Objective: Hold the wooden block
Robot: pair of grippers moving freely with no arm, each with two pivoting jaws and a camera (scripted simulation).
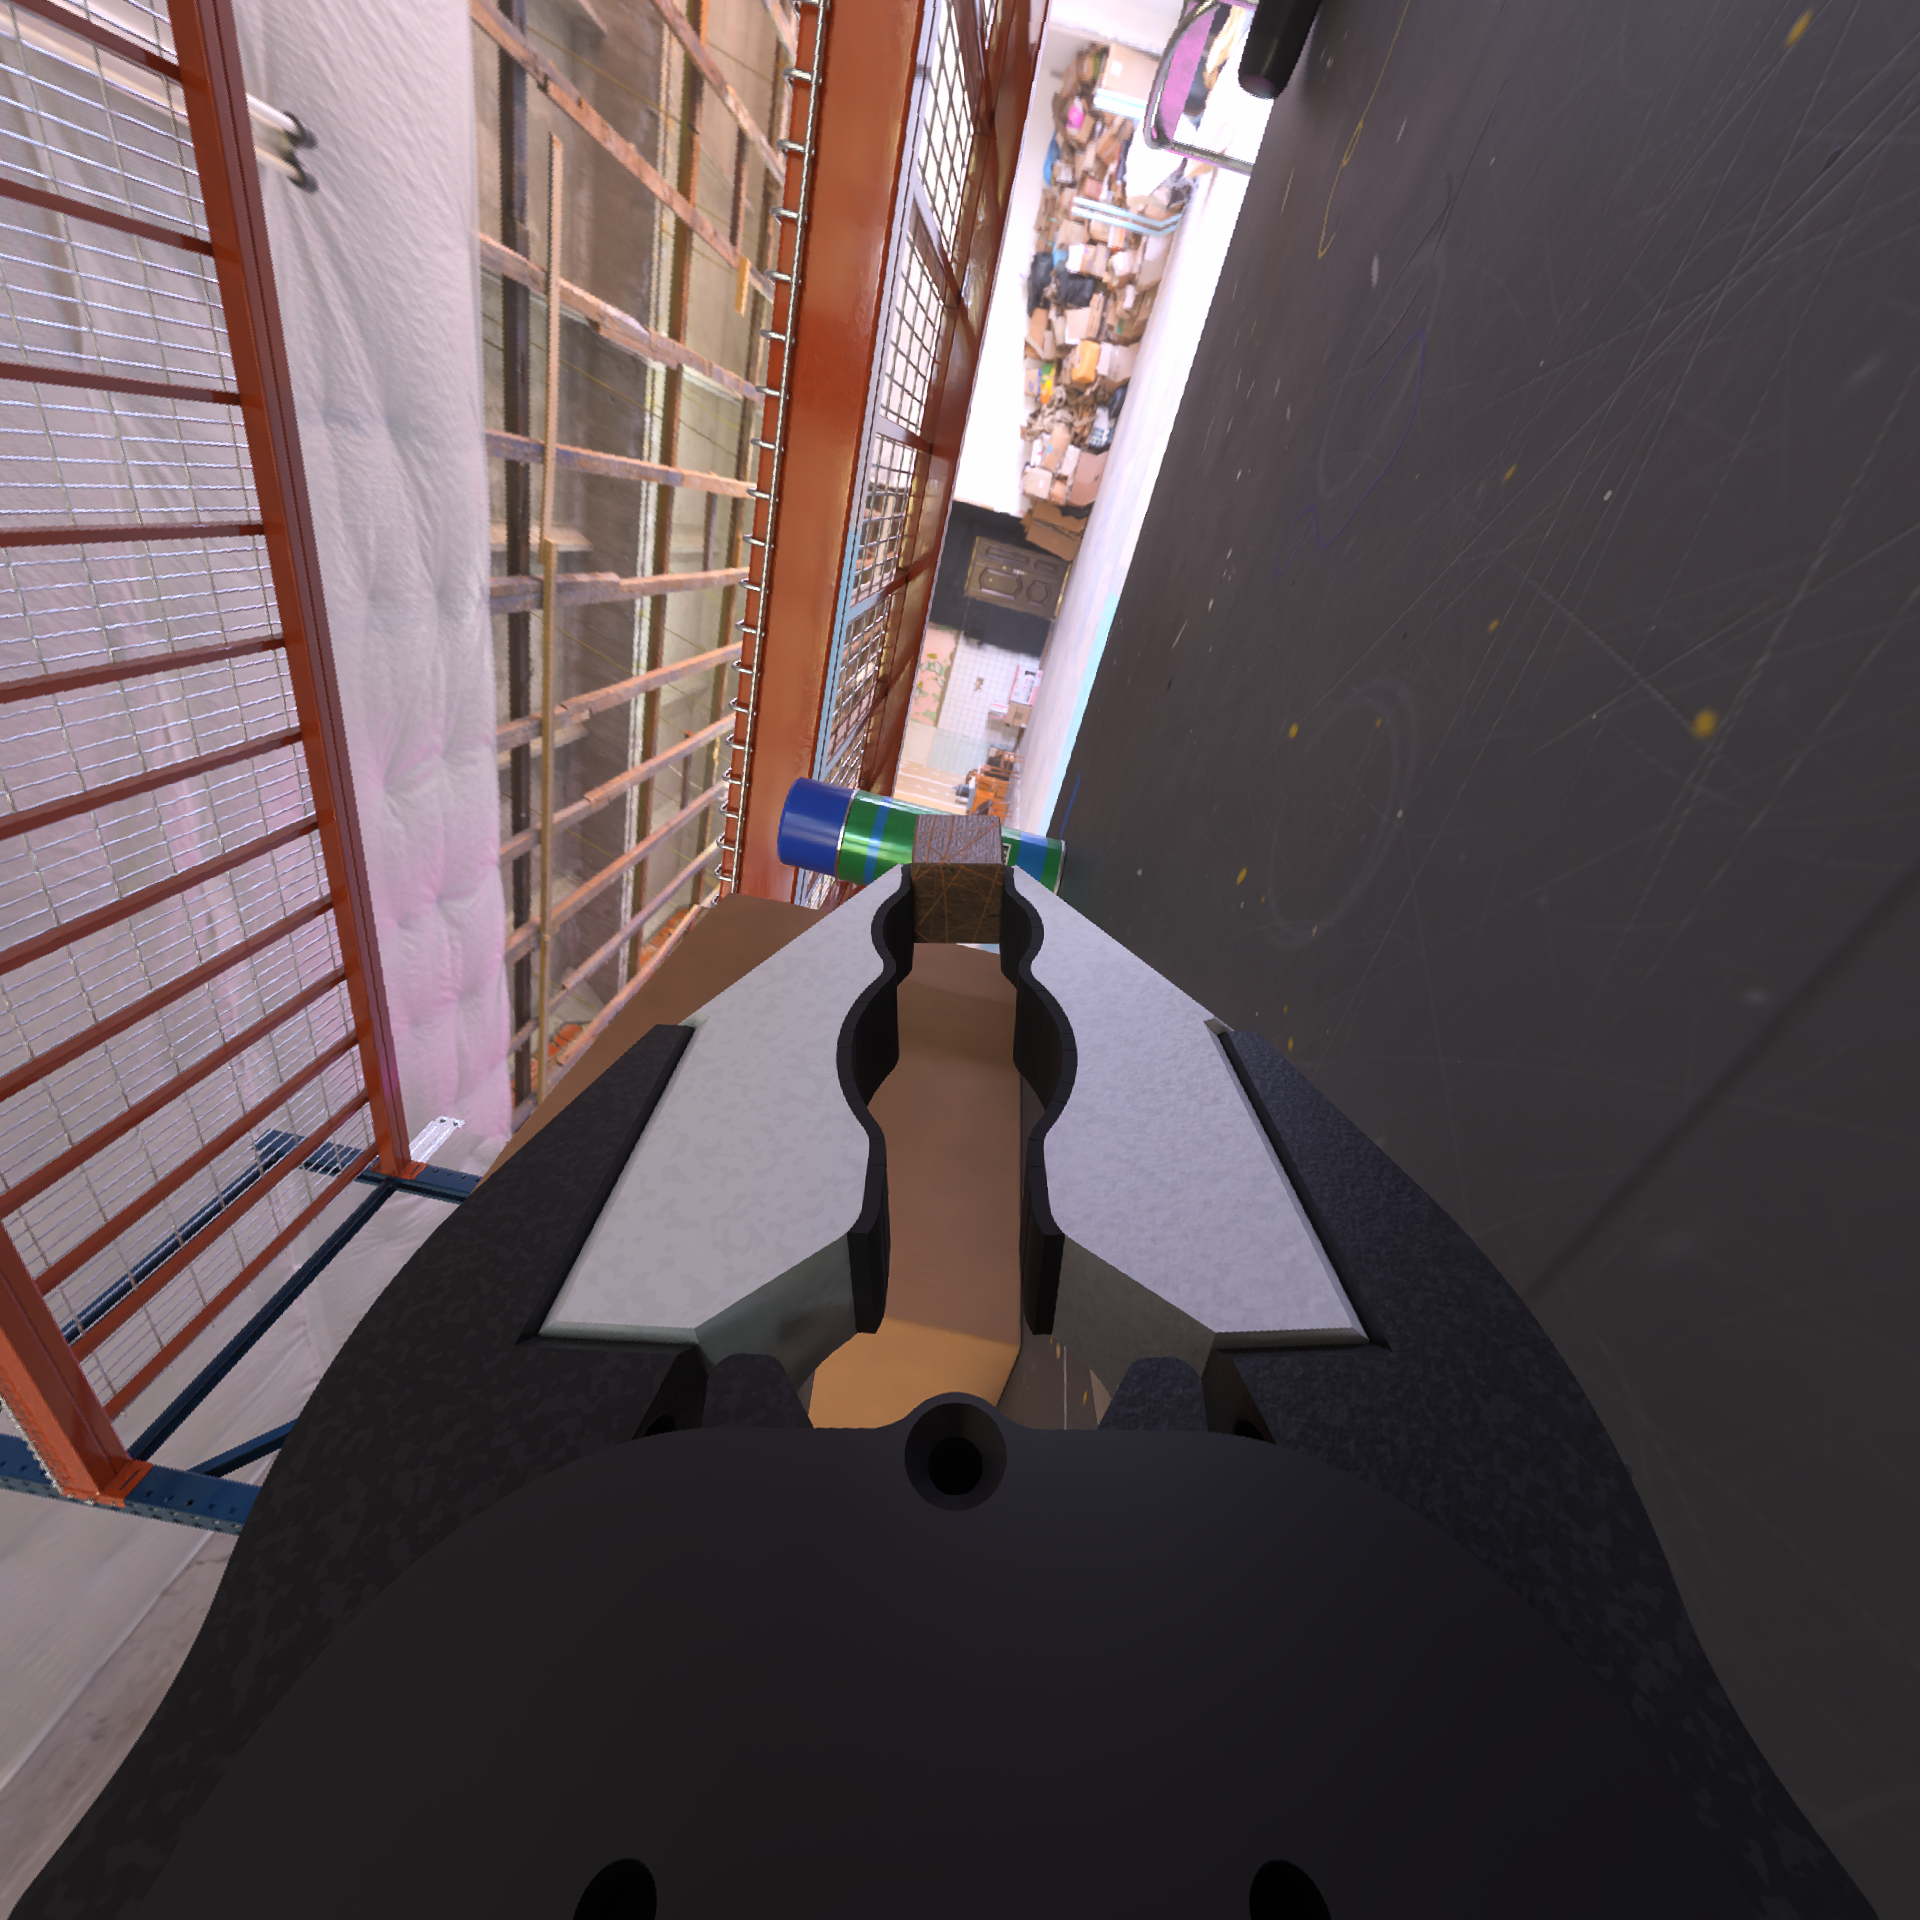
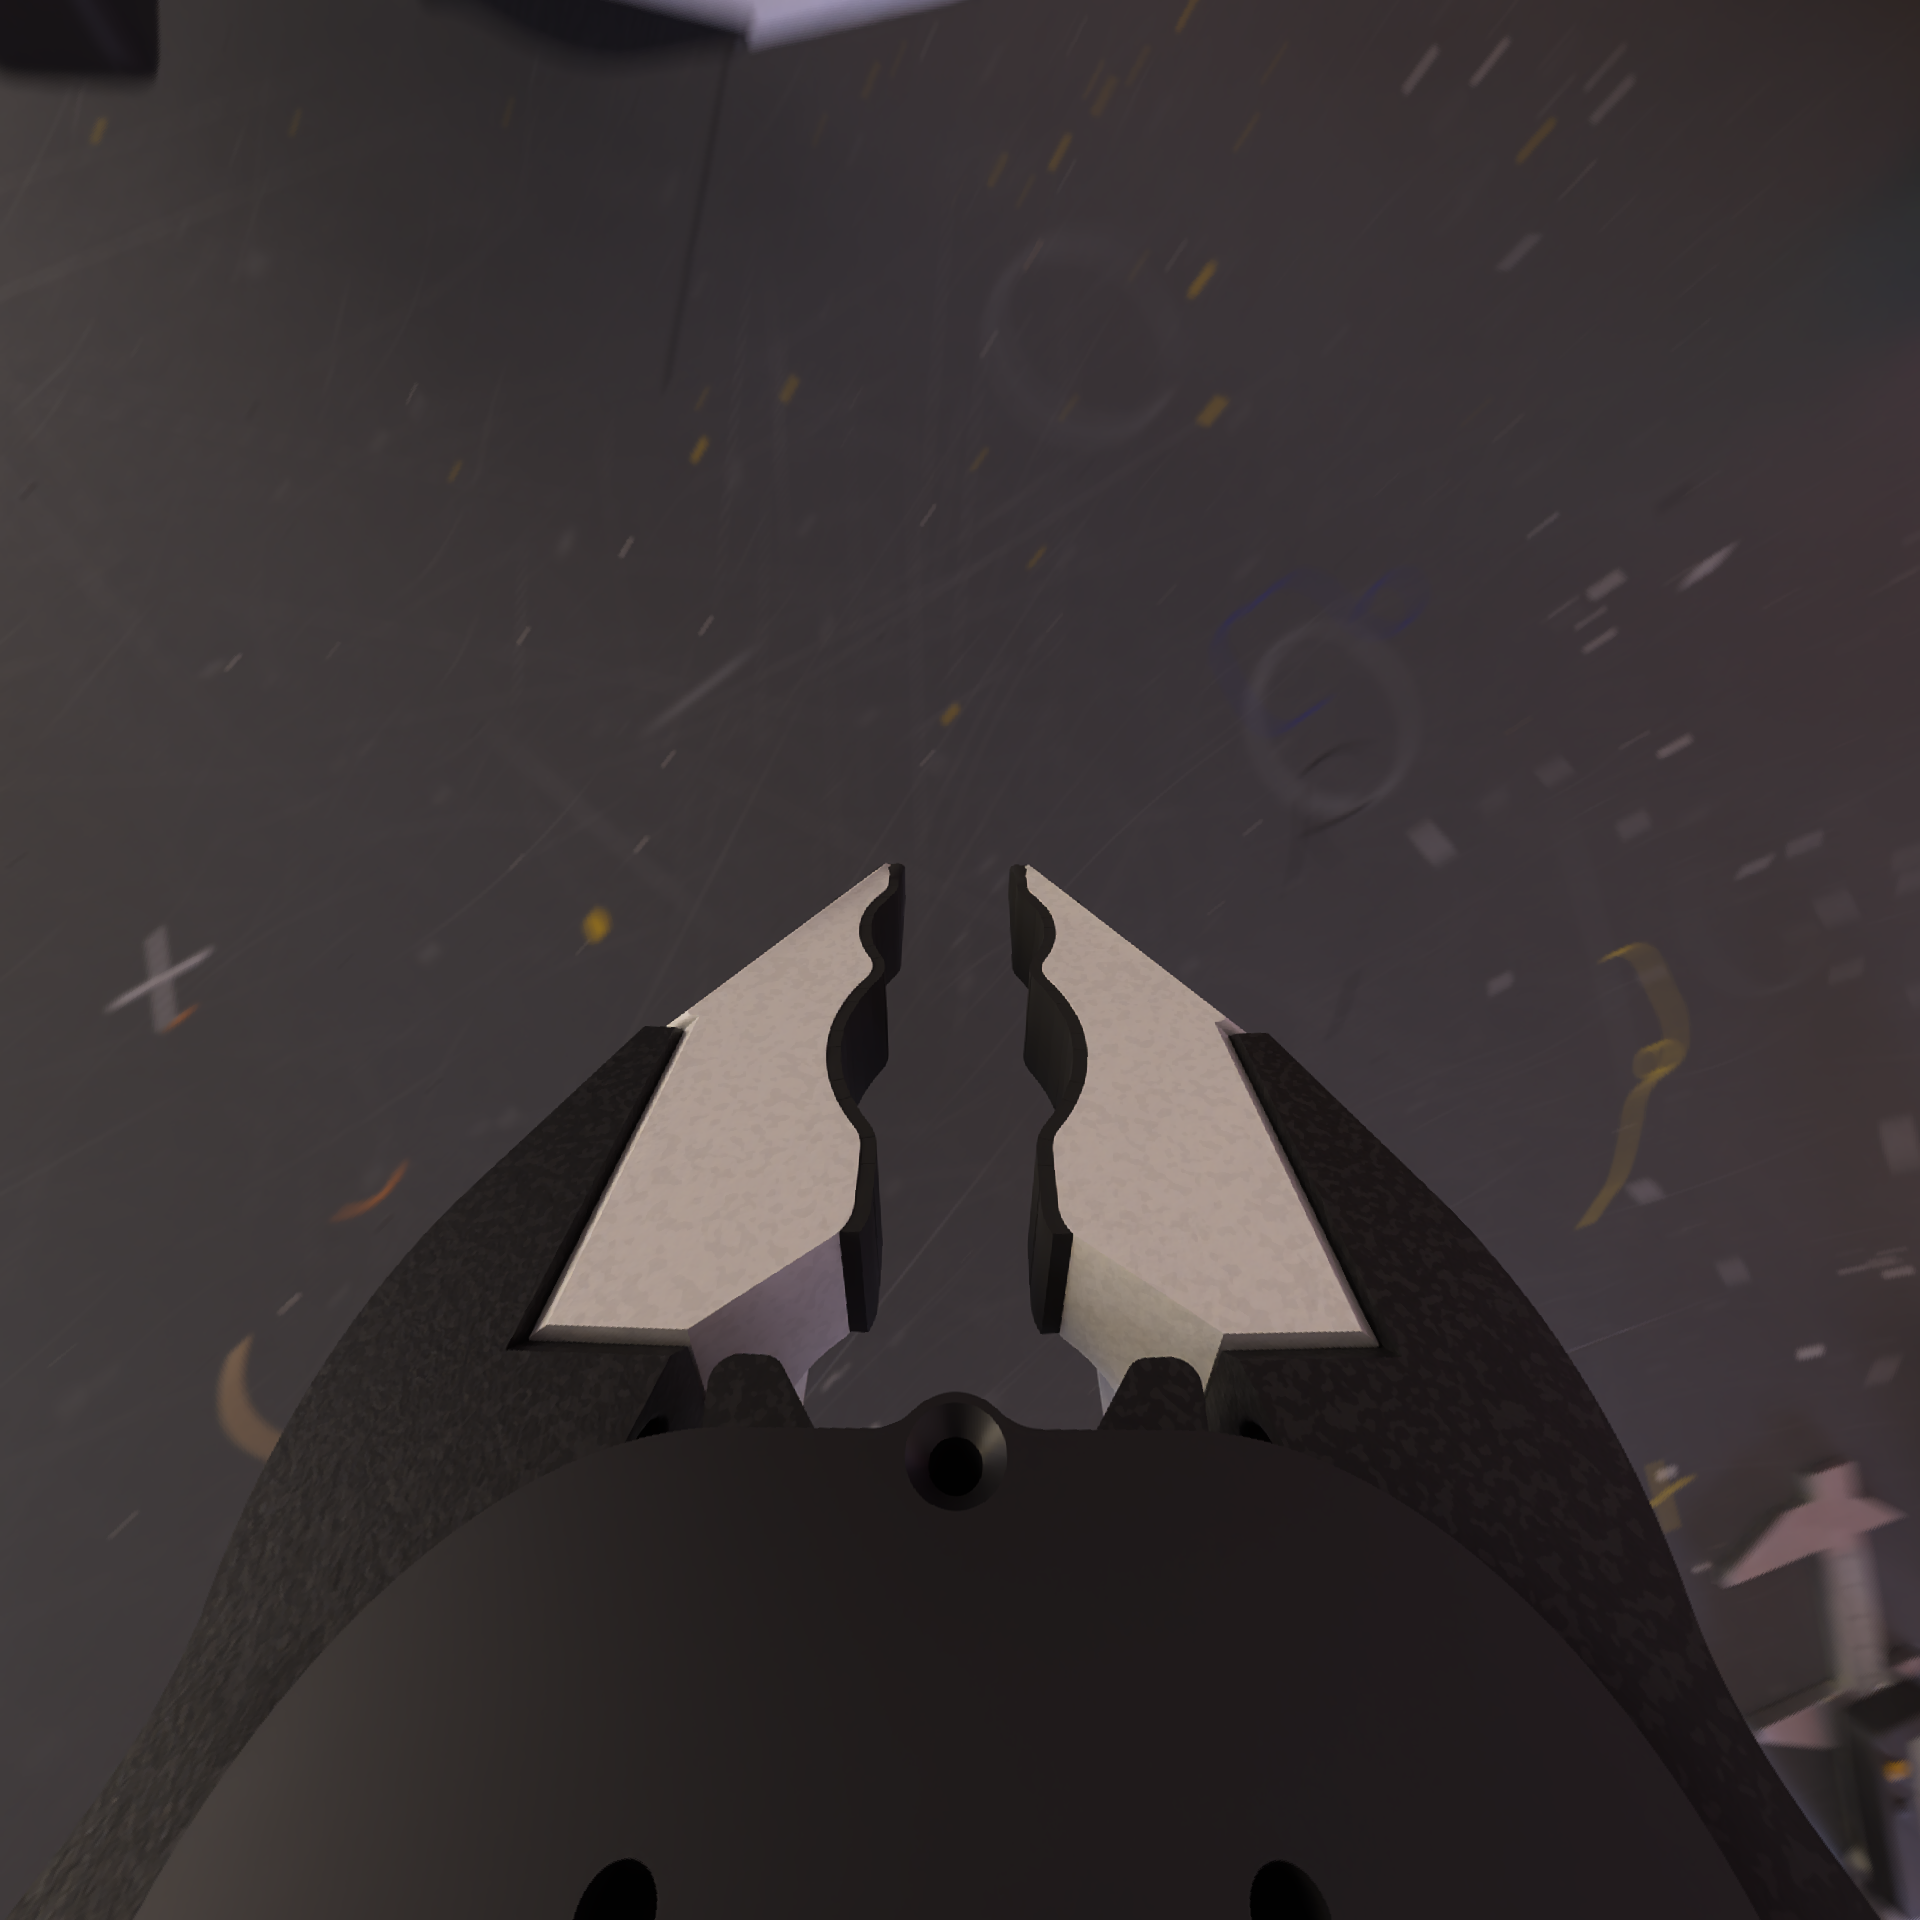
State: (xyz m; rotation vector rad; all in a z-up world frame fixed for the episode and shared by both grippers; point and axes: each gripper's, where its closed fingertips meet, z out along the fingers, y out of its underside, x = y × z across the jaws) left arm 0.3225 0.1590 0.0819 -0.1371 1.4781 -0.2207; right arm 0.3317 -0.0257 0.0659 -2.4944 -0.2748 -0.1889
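A small brown wooden block (image 1: 957,881) sits between the tips of my left gripper (image 1: 957,894). Both fingertips press against its sides, so the gripper is shut on it. The view is rolled sideways, with the dark scratched table surface (image 1: 1558,727) on the right. My right gripper (image 2: 956,883) is open and empty, with a narrow gap between its fingertips. It points at the dark scratched table surface (image 2: 727,520), and no block shows in its view.
A green spray can with a blue cap (image 1: 894,831) lies just behind the block. A brown cardboard surface (image 1: 945,1143) shows beneath my left fingers. Orange metal racking with wire mesh (image 1: 312,623) fills the left. A dark object (image 1: 1276,42) stands at the table's far end.
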